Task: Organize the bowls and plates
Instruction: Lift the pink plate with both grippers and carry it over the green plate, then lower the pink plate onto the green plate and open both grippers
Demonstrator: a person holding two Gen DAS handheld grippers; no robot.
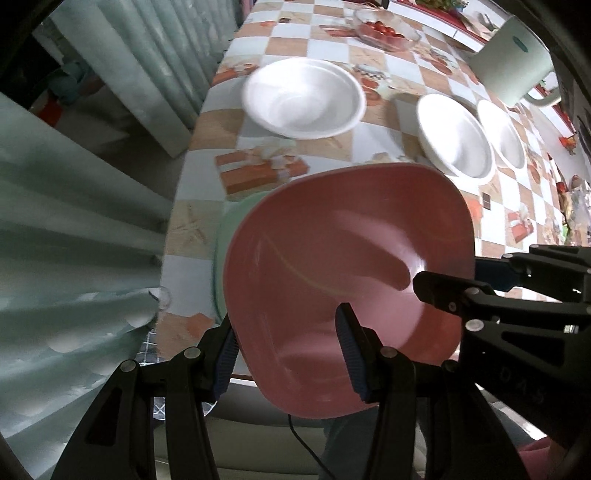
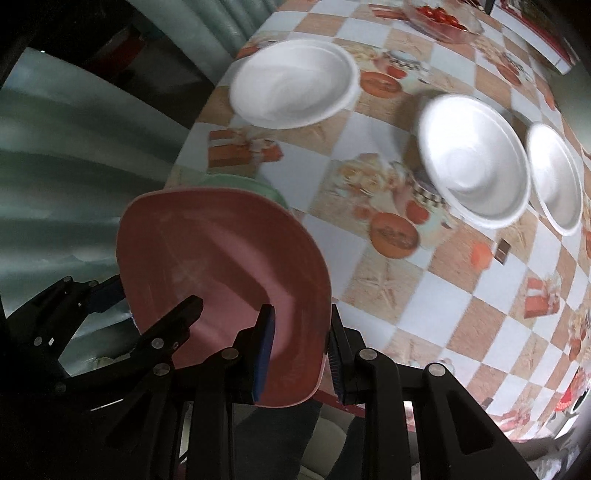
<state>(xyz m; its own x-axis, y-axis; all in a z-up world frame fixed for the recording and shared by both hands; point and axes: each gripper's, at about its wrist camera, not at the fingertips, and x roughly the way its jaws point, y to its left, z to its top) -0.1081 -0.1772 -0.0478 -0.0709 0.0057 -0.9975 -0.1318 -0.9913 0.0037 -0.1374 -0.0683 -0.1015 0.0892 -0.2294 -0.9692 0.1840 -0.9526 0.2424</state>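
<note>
A pink square plate (image 1: 343, 266) is held tilted above the table's near left edge, over a green plate (image 1: 236, 218) that shows only as a rim. My left gripper (image 1: 288, 350) grips the pink plate's near rim between its fingers. My right gripper (image 2: 301, 347) grips the plate's (image 2: 221, 266) right rim; it also shows in the left wrist view (image 1: 480, 291). The green plate (image 2: 243, 182) peeks out behind. Three white bowls stand on the table: one far left (image 1: 304, 98), two to the right (image 1: 456, 136) (image 1: 502, 134).
The checked tablecloth (image 2: 424, 295) covers the table. A glass dish of tomatoes (image 1: 386, 31) and a pale green container (image 1: 513, 62) stand at the back. Pale curtains (image 1: 81, 221) hang left of the table's edge.
</note>
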